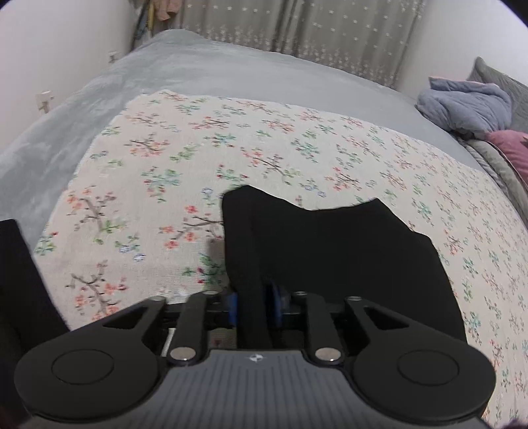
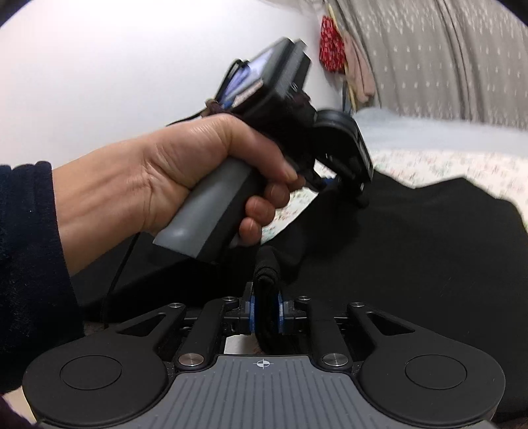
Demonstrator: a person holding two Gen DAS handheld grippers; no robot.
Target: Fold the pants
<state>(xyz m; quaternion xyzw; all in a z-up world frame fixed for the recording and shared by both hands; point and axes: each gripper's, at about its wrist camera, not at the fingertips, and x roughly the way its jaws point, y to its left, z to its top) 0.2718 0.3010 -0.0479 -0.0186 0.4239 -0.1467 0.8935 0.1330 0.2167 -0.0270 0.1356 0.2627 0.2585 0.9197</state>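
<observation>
A floral cloth (image 1: 297, 145) printed with small blossom sprigs lies over a grey bedspread (image 1: 204, 69). Beyond the cloth hang pale star-dotted curtains (image 1: 297, 26), white walls stand at both sides, and a blue-grey quilt (image 1: 468, 102) is heaped off the cloth's far right corner. The black pants (image 1: 330, 250) lie on the cloth's near part, their far edge raised in two peaks.

The left gripper (image 1: 254, 307) has a fold of the pants between its blue pads; a narrow gap shows beside the right pad, so whether it presses is unclear.

Only the right wrist view shows the person's left hand (image 2: 184, 171) on the grey handle, a dark sleeve, and the right gripper (image 2: 265, 312) pinching a thick rolled edge of the pants.
</observation>
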